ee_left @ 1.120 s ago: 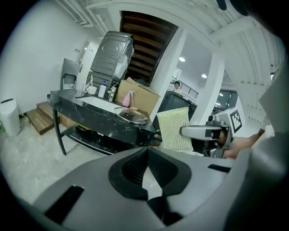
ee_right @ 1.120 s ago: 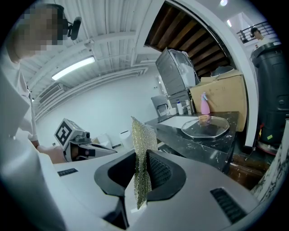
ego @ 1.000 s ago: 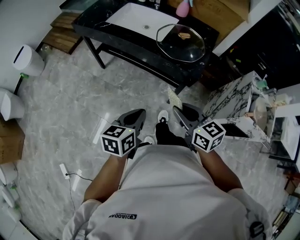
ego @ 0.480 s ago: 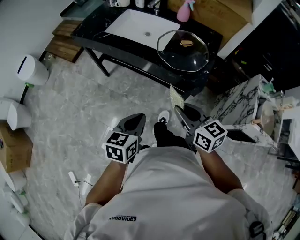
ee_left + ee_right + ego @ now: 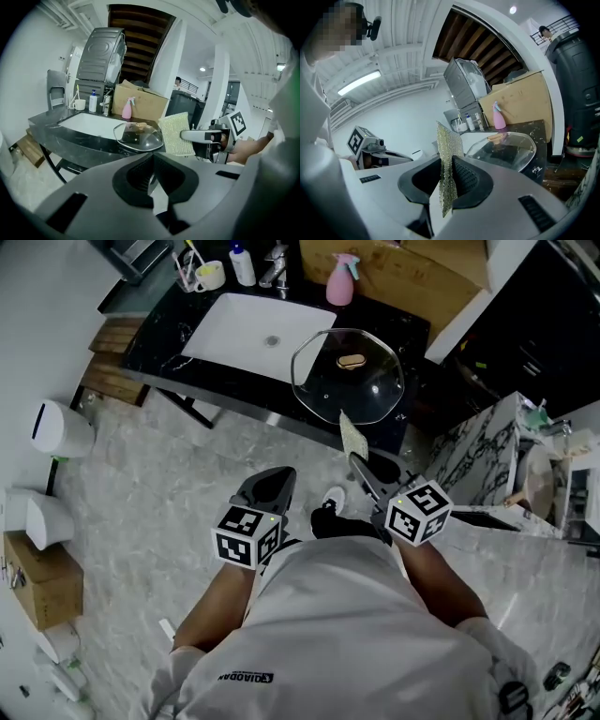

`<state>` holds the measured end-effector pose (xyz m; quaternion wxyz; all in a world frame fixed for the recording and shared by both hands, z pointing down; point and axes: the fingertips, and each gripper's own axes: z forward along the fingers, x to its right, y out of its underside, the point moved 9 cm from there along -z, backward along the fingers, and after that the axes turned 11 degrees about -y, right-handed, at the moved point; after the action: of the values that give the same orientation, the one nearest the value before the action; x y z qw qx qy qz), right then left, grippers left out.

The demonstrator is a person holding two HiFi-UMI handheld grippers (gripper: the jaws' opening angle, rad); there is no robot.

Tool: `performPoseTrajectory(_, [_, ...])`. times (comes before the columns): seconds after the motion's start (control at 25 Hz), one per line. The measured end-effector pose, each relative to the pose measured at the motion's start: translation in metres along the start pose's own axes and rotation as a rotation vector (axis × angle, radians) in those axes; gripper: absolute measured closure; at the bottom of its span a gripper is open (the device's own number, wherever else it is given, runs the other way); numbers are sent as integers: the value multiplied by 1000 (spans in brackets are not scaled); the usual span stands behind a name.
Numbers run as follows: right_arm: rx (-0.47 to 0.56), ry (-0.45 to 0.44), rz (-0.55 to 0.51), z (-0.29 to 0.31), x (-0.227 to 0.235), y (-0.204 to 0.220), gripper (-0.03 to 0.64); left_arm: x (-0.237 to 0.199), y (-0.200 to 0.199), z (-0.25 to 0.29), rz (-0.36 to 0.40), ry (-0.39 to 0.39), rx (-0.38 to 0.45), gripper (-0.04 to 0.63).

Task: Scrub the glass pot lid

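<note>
The glass pot lid (image 5: 349,381) with a wooden knob lies on the black counter (image 5: 169,324), just right of the sink; it also shows in the left gripper view (image 5: 139,136) and the right gripper view (image 5: 506,147). My right gripper (image 5: 361,465) is shut on a pale green scrub pad (image 5: 352,437), which stands upright between the jaws (image 5: 447,164) a short way in front of the lid. My left gripper (image 5: 272,479) is held low at the left, apart from the lid, its jaws shut (image 5: 152,161) on nothing.
A white sink basin (image 5: 258,324) is set into the counter left of the lid. A pink spray bottle (image 5: 342,279), a cup of toothbrushes (image 5: 208,276) and a cardboard box (image 5: 412,268) stand behind. A marble-topped stand (image 5: 478,451) is at the right, white bins (image 5: 61,427) at the left.
The counter, sink and lid have come closer and lower in the head view as the person steps toward them. Both grippers keep their pose; the pad stays in the right one.
</note>
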<state>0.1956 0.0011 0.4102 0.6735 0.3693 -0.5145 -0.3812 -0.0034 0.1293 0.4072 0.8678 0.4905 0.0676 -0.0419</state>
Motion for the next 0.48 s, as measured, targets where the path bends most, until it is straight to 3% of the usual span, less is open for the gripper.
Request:
performPoseTrajectory(0.28, [-10, 50, -4, 26, 70, -43, 535, -21, -67, 75, 33, 41, 28, 583])
performPoseTrajectory(0.48, [7, 92, -24, 45, 113, -67, 535, -40, -90, 115, 53, 45, 24, 583])
